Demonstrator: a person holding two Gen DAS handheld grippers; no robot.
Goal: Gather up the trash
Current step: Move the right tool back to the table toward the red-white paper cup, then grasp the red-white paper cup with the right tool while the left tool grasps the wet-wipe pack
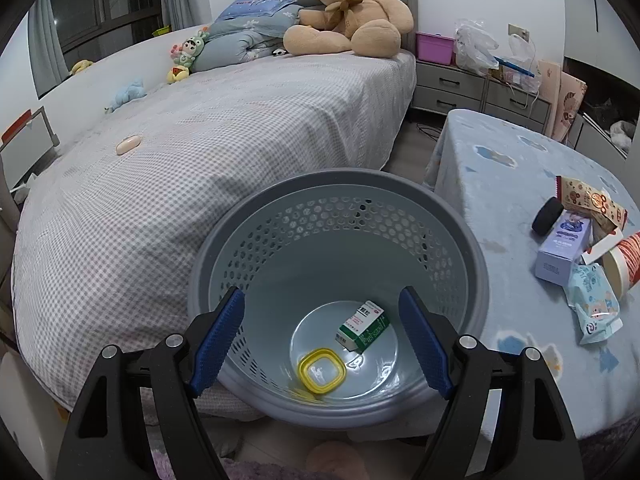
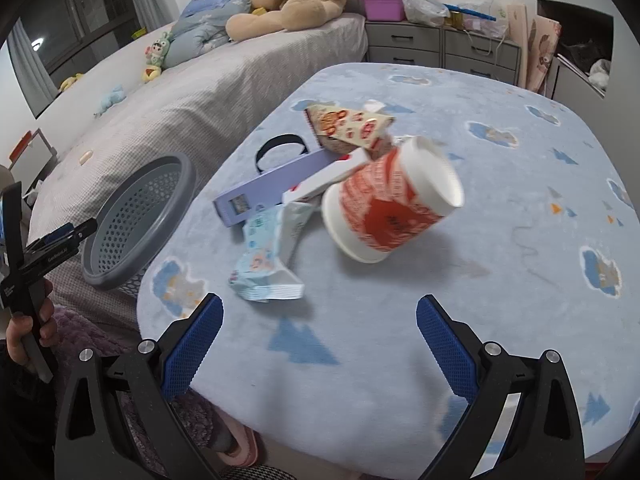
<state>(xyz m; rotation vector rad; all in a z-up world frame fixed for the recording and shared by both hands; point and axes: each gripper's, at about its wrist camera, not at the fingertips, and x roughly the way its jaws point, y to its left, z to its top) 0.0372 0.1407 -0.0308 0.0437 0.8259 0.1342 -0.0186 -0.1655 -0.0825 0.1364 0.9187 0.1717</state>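
— Red-and-white paper cup [image 2: 390, 200] lies on its side ahead of my right claw [image 2: 320, 344], a little to its right; its long axis runs up and to the right, mouth turned away; claw spread wide, holding nothing.

— And the left?

— My left claw [image 1: 322, 344] hangs gaping and empty over the grey basket [image 1: 476, 256]; the right is nearer the cup, I judge.

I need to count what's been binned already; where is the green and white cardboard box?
In the left wrist view, the green and white cardboard box lies on the floor of the grey perforated plastic basket, beside the yellow square plastic lid.
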